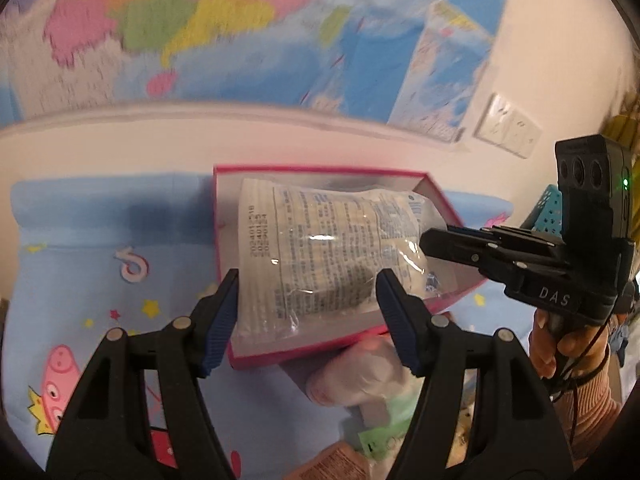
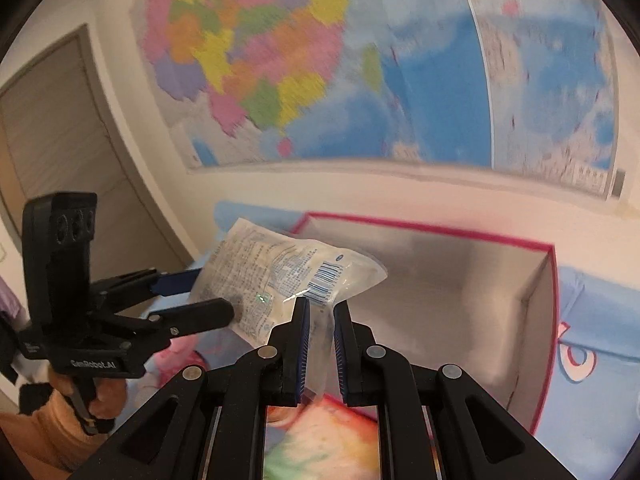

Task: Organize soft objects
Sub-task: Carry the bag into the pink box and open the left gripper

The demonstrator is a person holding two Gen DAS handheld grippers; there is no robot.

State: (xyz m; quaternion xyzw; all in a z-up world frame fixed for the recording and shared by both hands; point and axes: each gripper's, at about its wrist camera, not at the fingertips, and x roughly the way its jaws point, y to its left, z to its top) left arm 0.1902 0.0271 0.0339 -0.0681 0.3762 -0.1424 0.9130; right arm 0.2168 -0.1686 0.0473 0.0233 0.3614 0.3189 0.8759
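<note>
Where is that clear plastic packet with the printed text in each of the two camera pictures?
Left wrist view: the clear packet is at the centre, between the left gripper pads, over the pink-rimmed box.
Right wrist view: the packet sits left of centre, its corner pinched in the right gripper, beside the box.
Shared landmark: the coloured wall map behind.
</note>
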